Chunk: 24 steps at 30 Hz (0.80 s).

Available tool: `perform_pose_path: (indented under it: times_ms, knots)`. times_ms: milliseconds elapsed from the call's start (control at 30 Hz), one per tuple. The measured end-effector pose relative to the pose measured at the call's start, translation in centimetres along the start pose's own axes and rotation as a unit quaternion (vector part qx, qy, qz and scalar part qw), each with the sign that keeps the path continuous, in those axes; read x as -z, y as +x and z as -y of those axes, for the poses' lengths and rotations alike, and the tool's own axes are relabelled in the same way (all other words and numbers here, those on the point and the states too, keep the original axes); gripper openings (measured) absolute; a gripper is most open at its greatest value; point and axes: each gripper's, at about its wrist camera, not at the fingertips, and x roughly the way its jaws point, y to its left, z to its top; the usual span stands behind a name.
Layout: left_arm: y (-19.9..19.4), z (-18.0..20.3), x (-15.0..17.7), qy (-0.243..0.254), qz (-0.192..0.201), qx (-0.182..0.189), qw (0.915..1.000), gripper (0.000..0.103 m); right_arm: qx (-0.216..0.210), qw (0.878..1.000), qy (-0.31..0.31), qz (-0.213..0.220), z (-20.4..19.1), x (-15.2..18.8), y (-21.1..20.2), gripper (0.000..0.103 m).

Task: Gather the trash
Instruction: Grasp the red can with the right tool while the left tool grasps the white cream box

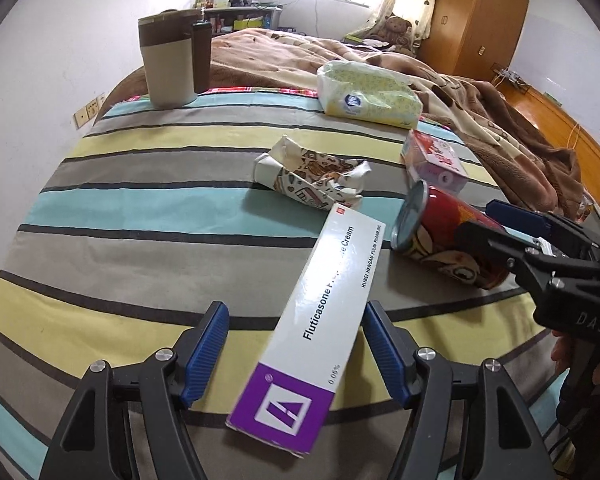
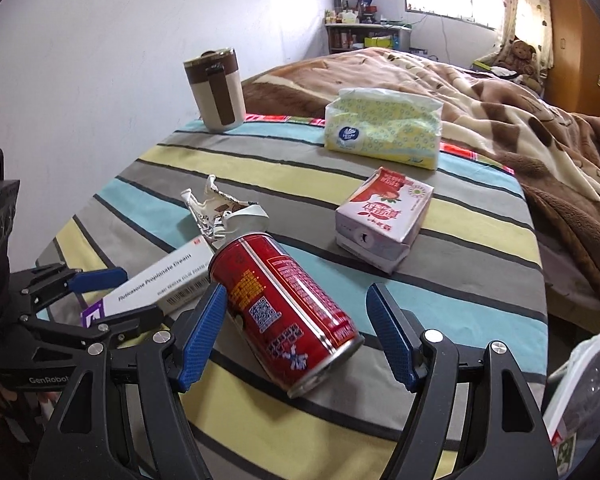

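Observation:
A white and purple cream box (image 1: 320,312) lies on the striped cloth between the open jaws of my left gripper (image 1: 296,316), untouched on both sides; it also shows in the right wrist view (image 2: 156,284). A red can (image 2: 284,312) lies on its side between the open jaws of my right gripper (image 2: 296,304); the left wrist view shows it too (image 1: 440,236). A crumpled paper wrapper (image 1: 316,176) lies beyond the box. A pink drink carton (image 2: 384,216) lies beyond the can.
A beige and brown mug (image 1: 172,64) stands at the table's far left. A yellow tissue pack (image 2: 384,128) lies at the far edge. A bed with a brown blanket (image 2: 500,92) is behind. A white container (image 2: 580,396) sits at the right.

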Motion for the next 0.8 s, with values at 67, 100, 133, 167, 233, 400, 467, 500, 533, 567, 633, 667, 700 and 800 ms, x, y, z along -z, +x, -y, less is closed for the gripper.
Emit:
perform_pose_path:
  times_ms: [67, 100, 133, 167, 233, 400, 467, 500, 533, 567, 633, 667, 700, 800]
  knots:
    - [0.1, -0.2, -0.1, 0.000, 0.000, -0.006, 1.0000, 0.069, -0.003, 1.000, -0.009, -0.007, -0.2, -0.1, 0.4, 0.074]
    - [0.2, -0.3, -0.2, -0.002, 0.000, -0.007, 1.0000, 0.069, -0.002, 1.000, -0.011, -0.009, -0.3, -0.1, 0.6, 0.074]
    - [0.2, -0.4, -0.3, -0.006, 0.001, -0.009, 0.9999, 0.069, -0.004, 1.000, -0.013, -0.011, -0.3, -0.1, 0.7, 0.074]
    - [0.3, -0.5, -0.4, -0.009, 0.000, -0.011, 0.9999, 0.069, -0.006, 1.000, -0.013, -0.015, -0.4, -0.1, 0.9, 0.074]
    - [0.3, -0.6, -0.4, -0.012, 0.001, -0.015, 0.9998, 0.069, -0.004, 1.000, -0.014, -0.018, -0.5, -0.1, 1.1, 0.074]
    - [0.4, -0.5, -0.4, -0.009, 0.000, -0.025, 0.9996, 0.069, -0.004, 0.999, -0.024, -0.033, -1.0, 0.2, 1.4, 0.074]
    - [0.4, -0.3, -0.3, -0.003, -0.001, -0.030, 0.9996, 0.069, -0.001, 0.999, -0.024, -0.039, -1.0, 0.3, 1.6, 0.074]
    - [0.4, -0.2, -0.2, -0.002, -0.002, -0.031, 0.9995, 0.069, 0.000, 0.999, -0.022, -0.039, -0.9, 0.4, 1.5, 0.074]
    - [0.4, -0.1, -0.2, -0.002, -0.002, -0.031, 0.9995, 0.069, 0.000, 0.999, -0.019, -0.040, -0.9, 0.5, 1.5, 0.074]
    - [0.3, -0.1, -0.2, -0.002, -0.001, -0.029, 0.9996, 0.068, -0.001, 0.999, -0.016, -0.041, -0.8, 0.6, 1.5, 0.074]
    - [0.3, 0.0, -0.2, -0.002, -0.001, -0.033, 0.9995, 0.061, 0.000, 0.999, -0.007, -0.043, -0.6, 0.7, 1.4, 0.074]
    - [0.2, 0.1, -0.2, 0.000, 0.001, -0.038, 0.9993, 0.053, 0.000, 0.999, -0.005, -0.044, -0.6, 0.8, 1.4, 0.071]
    - [0.2, 0.1, -0.1, 0.001, 0.002, -0.040, 0.9992, 0.047, 0.002, 0.999, -0.003, -0.044, -0.6, 0.8, 1.3, 0.068]
    - [0.0, 0.0, -0.1, -0.005, 0.003, -0.030, 0.9995, 0.039, 0.003, 0.999, 0.001, -0.040, -0.7, 0.9, 1.1, 0.066]
